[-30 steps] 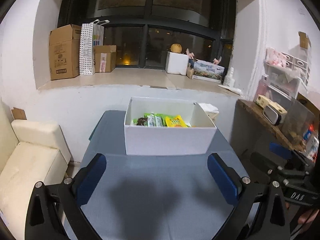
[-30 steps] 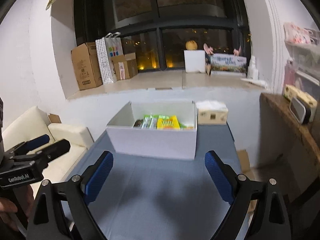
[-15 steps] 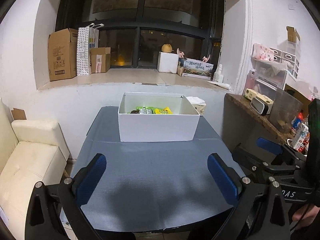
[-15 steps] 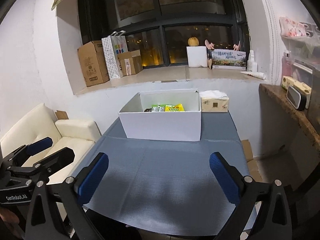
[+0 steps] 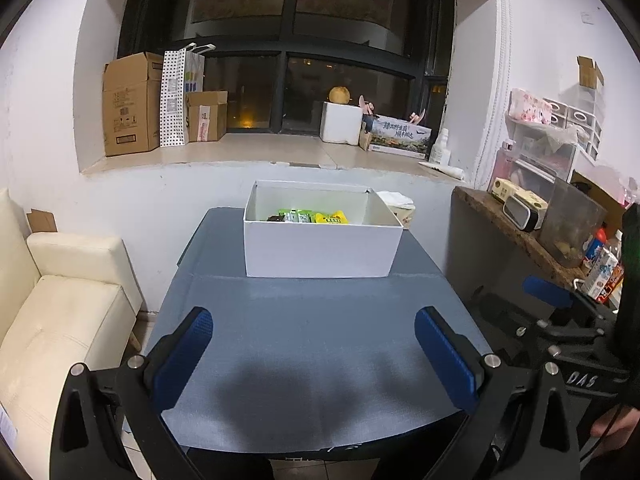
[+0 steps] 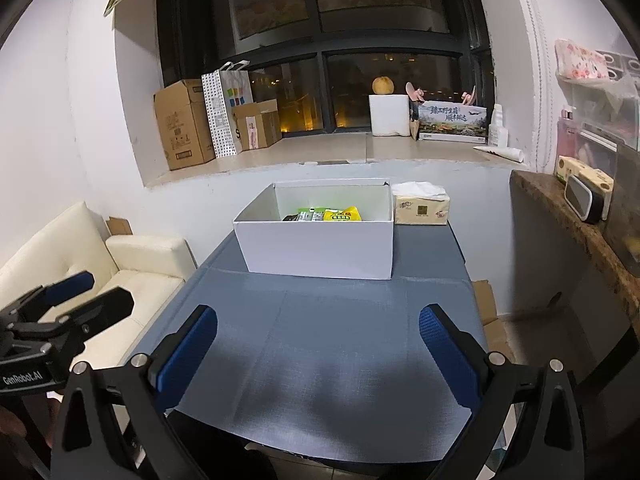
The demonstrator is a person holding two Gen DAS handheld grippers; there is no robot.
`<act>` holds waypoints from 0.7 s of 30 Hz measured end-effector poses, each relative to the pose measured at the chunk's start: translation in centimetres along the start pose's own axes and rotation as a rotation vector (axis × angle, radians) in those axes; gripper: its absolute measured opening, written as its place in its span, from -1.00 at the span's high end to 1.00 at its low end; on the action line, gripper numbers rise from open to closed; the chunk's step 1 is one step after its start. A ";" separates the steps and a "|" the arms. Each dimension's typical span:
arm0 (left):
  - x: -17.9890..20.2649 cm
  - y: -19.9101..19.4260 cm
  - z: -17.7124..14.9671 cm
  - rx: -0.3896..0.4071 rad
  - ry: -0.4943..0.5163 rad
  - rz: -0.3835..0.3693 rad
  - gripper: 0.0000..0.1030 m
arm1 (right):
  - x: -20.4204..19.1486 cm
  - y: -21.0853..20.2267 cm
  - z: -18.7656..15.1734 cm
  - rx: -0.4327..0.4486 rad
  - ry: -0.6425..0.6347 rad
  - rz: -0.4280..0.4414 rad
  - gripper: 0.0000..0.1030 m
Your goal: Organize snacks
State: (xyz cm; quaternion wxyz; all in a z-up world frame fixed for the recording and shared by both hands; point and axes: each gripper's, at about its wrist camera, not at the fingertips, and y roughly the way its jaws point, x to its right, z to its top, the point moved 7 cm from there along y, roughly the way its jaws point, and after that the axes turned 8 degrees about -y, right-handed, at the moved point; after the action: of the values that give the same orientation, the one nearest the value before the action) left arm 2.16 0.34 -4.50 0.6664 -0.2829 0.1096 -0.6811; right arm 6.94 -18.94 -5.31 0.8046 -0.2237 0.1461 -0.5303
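Both tools hang spread and empty over the near edge of the blue surface (image 5: 320,340) — left tool (image 5: 314,354), right tool (image 6: 318,346). The snacks (image 5: 314,217) lie straight ahead in the white box (image 5: 320,250) at the far end — neither tool clearly nearer.

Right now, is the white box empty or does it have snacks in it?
Not empty. The open-topped white box holds several snack packets, green and yellow ones showing over its front wall. How full it is cannot be told.

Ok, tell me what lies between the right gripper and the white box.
Only bare grey tablecloth lies between the right gripper and the white box; the right wrist view shows it.
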 end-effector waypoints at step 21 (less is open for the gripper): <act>-0.4 0.9 -0.3 -0.028 0.010 0.026 -1.00 | -0.8 -0.1 -0.1 -0.012 -0.024 0.016 -1.00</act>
State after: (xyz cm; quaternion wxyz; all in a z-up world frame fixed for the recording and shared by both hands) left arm 2.75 0.55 -5.27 0.6705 -0.2871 0.1262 -0.6723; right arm 6.44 -18.27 -5.37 0.8090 -0.2338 0.1414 -0.5204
